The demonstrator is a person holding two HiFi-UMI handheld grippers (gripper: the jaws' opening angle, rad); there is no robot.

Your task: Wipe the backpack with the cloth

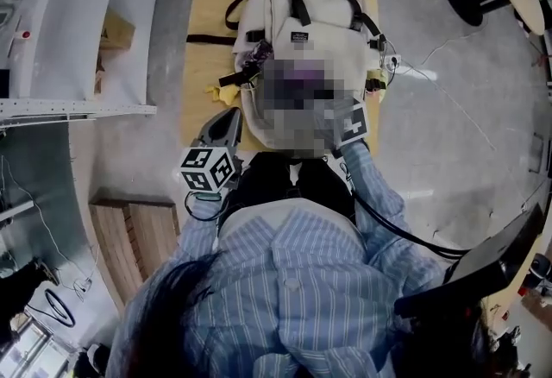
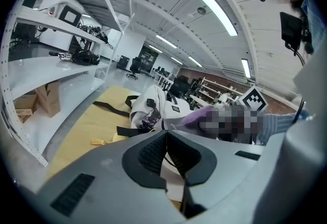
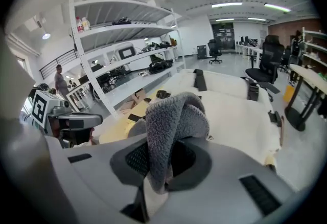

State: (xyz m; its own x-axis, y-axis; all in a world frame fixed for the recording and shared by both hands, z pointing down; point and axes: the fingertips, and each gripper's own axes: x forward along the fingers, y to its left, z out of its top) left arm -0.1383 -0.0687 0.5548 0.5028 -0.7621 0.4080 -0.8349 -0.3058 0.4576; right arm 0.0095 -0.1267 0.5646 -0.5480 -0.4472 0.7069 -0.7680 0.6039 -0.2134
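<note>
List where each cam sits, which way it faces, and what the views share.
Head view: on the person's head, facing steeply down at the backpack on the table; shirt, left gripper, right gripper show.
Left gripper view: on the left gripper, facing along its shut, empty jaws toward the backpack; right gripper's cube at right.
Right gripper view: on the right gripper, facing across the backpack past jaws shut on the cloth; left gripper at left.
Shared: backpack in all three; each gripper view catches the other gripper.
</note>
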